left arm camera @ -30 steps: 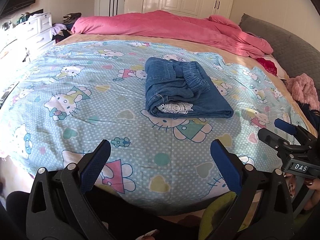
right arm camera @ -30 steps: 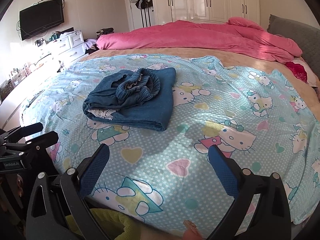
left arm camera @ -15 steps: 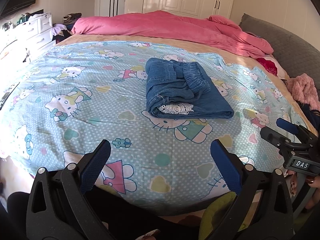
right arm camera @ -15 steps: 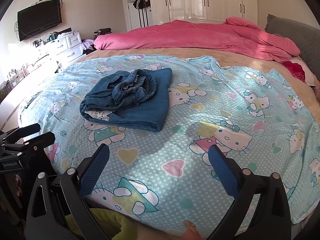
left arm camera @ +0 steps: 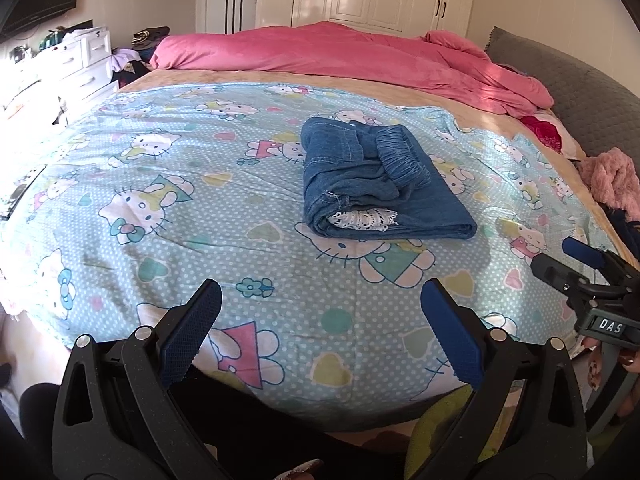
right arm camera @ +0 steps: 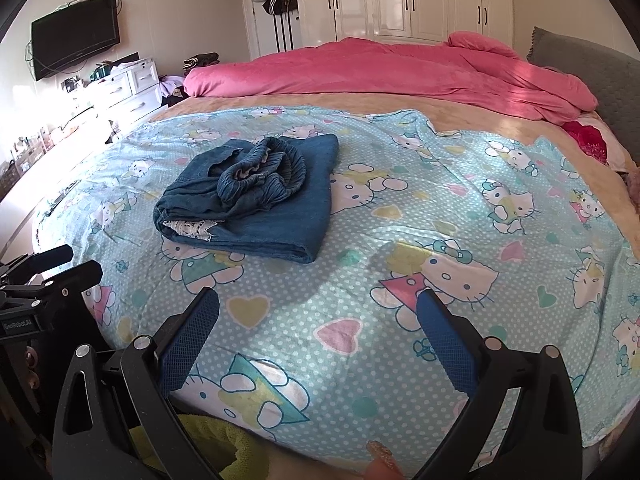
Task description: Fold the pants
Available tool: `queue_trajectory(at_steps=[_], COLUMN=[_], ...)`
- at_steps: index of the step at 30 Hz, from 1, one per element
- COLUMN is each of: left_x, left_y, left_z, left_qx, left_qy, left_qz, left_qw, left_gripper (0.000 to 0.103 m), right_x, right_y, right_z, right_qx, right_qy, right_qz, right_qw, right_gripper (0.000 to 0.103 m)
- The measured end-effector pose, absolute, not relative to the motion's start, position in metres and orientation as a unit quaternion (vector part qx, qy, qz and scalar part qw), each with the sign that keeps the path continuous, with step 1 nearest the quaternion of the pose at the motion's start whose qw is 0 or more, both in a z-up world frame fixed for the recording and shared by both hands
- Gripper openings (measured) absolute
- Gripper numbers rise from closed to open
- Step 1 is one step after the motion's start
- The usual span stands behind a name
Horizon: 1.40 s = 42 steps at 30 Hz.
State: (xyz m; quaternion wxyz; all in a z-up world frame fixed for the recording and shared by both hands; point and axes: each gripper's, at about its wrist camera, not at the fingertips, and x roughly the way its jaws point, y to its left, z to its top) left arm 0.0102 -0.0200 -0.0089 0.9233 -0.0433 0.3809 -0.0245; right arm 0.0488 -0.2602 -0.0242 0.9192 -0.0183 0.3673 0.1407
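The blue denim pants lie folded in a compact bundle on the cartoon-cat bedsheet, white lace trim showing at the near end and the elastic waistband on top. They also show in the right wrist view. My left gripper is open and empty, held back over the bed's near edge, well short of the pants. My right gripper is open and empty, also back over the near edge. Each gripper shows at the side of the other's view: the right gripper, the left gripper.
A pink duvet is heaped at the far side of the bed. A grey headboard cushion and a pink fuzzy item are on the right. White drawers and a wall TV stand left; wardrobes behind.
Both grippers have drawn back slightly from the bed and stay open; the pants look a little farther and lower in view. The folded pants have not moved.
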Motion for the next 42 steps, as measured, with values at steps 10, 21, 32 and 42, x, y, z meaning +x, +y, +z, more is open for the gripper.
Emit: queue_trajectory(at_steps=[10,21,32,42], left_x=[0.0100,0.0105,0.0109,0.0098], left_y=[-0.0189,-0.0183,-0.0165,-0.0185], left_z=[-0.0080,-0.0076,-0.0088,-0.0089], left_qx=[-0.047,-0.046,-0.048,-0.044], left_qy=[0.381,0.382,0.384,0.384], left_qz=[-0.025,-0.024,-0.023,-0.024], left_qw=[0.923,0.923,0.922,0.922], left_gripper=[0.094,0.094,0.094,0.094], right_x=[0.0482,0.0486,0.0484,0.0458], right_y=[-0.2583,-0.2555,-0.2522,-0.2551], right_z=[-0.0231,-0.0226,-0.0229,-0.0273], right_qx=[-0.023,-0.025,-0.026,-0.021], right_qy=[0.371,0.377,0.380,0.383], right_qz=[0.143,0.144,0.146,0.143], right_qw=[0.917,0.915,0.913,0.912], right_gripper=[0.099,0.099,0.099,0.099])
